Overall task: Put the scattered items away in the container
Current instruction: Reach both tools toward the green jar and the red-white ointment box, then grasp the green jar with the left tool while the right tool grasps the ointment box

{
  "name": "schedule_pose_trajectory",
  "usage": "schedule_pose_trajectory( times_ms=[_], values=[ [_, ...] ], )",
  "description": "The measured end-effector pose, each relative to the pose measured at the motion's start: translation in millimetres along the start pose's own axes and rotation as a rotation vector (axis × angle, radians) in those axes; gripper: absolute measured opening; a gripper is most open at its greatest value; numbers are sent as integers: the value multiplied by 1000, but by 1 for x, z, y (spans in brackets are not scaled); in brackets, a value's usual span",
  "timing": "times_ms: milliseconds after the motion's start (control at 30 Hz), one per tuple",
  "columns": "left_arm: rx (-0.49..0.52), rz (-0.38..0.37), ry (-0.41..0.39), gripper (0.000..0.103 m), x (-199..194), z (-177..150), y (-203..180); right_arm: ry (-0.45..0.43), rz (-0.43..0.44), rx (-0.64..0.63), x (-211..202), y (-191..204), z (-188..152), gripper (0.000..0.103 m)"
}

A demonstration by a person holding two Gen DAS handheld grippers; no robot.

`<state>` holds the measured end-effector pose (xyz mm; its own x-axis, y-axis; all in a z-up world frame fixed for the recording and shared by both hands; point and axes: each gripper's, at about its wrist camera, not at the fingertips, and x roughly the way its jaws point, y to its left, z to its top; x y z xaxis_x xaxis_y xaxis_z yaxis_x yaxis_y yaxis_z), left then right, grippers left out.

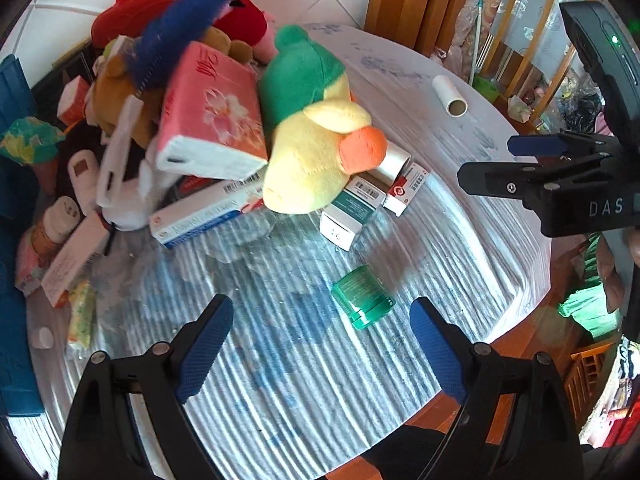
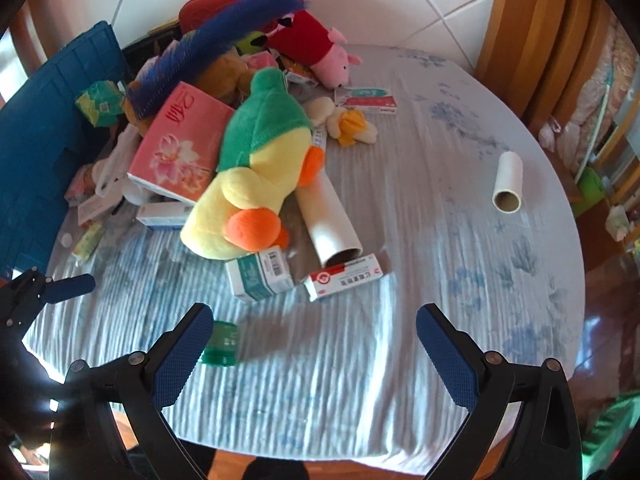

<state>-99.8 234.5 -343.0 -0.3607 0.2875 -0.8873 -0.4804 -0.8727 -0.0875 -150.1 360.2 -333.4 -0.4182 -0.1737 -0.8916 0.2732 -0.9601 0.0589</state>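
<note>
Green jar (image 1: 363, 297) lies on the cloth just ahead of the left tool (image 1: 322, 344), whose jaws gape empty.

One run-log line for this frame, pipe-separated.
left gripper: open, empty | right gripper: open, empty | nearest item: green jar on its side on tablecloth | phase: approach, nothing grasped

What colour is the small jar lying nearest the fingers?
Translucent green jar, clearest in the left wrist view.
</note>
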Motion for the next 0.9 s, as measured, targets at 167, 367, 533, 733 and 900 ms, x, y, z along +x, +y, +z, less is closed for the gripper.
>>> schedule_pose_trajectory(
  times_ms=[167, 367, 533, 733, 900],
  values=[
    [-51, 13, 48, 90, 46, -2, -12, 76, 25, -68, 53, -16, -4, 103],
    [-137, -1, 73, 90, 72, -4, -8, 118, 36, -109, 94, -21, -2, 103],
    [-165, -9, 86, 70, 81, -4, -5, 124, 48, -117, 106, -23, -1, 103],
    [-165, -35, 94, 47, 80, -5, -10, 131, 56, -140, 115, -24, 3, 103],
    [-169, -40, 81, 47, 72, -8, -8, 136, 84, -228, 122, -21, 7, 102]
  ],
)
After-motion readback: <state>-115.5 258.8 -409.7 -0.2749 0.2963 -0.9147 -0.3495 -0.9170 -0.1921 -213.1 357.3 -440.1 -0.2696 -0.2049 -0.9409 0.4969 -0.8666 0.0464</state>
